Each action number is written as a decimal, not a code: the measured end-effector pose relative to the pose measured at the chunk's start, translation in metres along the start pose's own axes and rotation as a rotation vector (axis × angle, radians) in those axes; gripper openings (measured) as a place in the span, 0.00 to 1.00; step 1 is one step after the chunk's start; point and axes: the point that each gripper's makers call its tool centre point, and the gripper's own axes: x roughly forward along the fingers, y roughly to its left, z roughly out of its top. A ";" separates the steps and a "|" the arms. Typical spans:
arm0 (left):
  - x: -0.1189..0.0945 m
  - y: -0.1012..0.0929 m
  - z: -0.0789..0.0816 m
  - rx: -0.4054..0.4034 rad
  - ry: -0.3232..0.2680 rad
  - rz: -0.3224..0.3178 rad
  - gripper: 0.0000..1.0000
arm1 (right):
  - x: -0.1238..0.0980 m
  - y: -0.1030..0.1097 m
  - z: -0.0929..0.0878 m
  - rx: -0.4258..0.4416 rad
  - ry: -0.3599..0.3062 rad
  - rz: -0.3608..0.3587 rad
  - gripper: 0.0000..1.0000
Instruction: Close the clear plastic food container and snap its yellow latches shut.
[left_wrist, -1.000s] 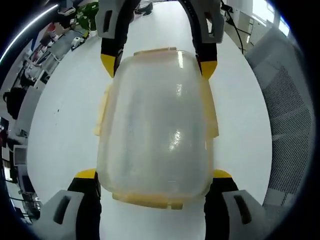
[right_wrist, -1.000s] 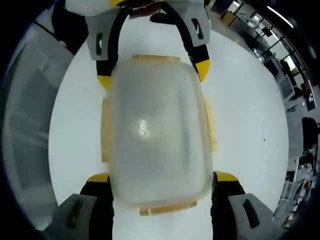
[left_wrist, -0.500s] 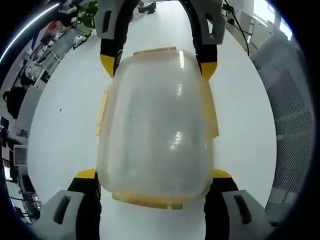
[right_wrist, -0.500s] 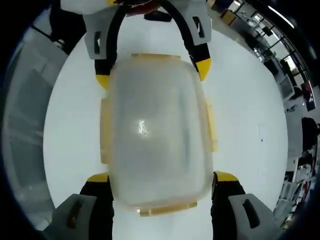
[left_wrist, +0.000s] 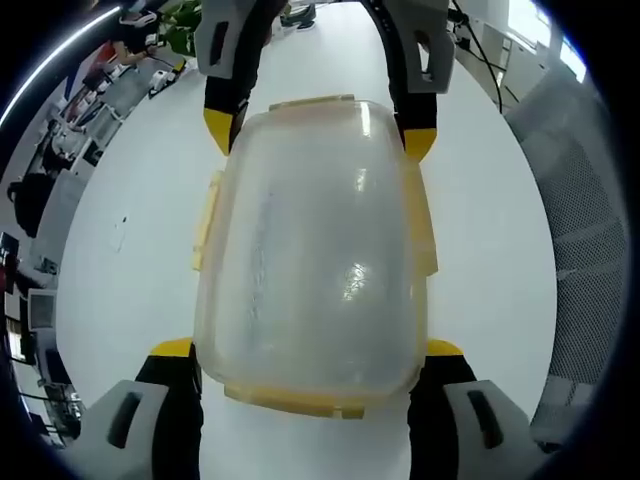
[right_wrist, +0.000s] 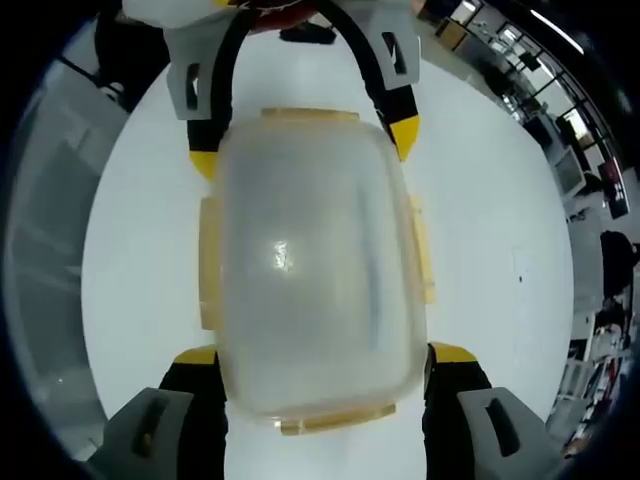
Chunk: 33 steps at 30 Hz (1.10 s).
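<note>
A clear plastic food container (left_wrist: 315, 250) with pale yellow latches (left_wrist: 205, 220) around its rim is held up over a white table (left_wrist: 130, 260). My left gripper (left_wrist: 308, 350) is shut on its near end, the yellow-tipped jaws pressing both sides. My right gripper (left_wrist: 318, 130) holds the far end from the top of that view. In the right gripper view the same container (right_wrist: 310, 270) spans the picture, with my right gripper (right_wrist: 315, 355) shut on its near end and the left gripper (right_wrist: 303, 145) on the far end. The side latches (right_wrist: 422, 250) lie flat along the rim.
The white table (right_wrist: 480, 200) lies under the container. A grey mesh chair (left_wrist: 590, 230) stands beside the table, and office desks (left_wrist: 60, 130) and a green plant (left_wrist: 180, 25) sit further off.
Both views have drifted slightly against the table and room. The container stays gripped at both ends in the same way.
</note>
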 end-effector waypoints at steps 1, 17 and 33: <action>0.000 0.000 0.000 0.001 0.002 -0.001 0.86 | 0.000 0.000 0.000 -0.001 0.002 0.000 0.81; -0.001 -0.002 0.002 0.013 0.000 0.014 0.90 | 0.001 -0.003 0.002 0.019 -0.023 -0.062 0.83; -0.021 -0.012 0.017 -0.117 -0.112 0.080 0.98 | -0.025 -0.001 0.009 0.159 -0.149 -0.163 0.83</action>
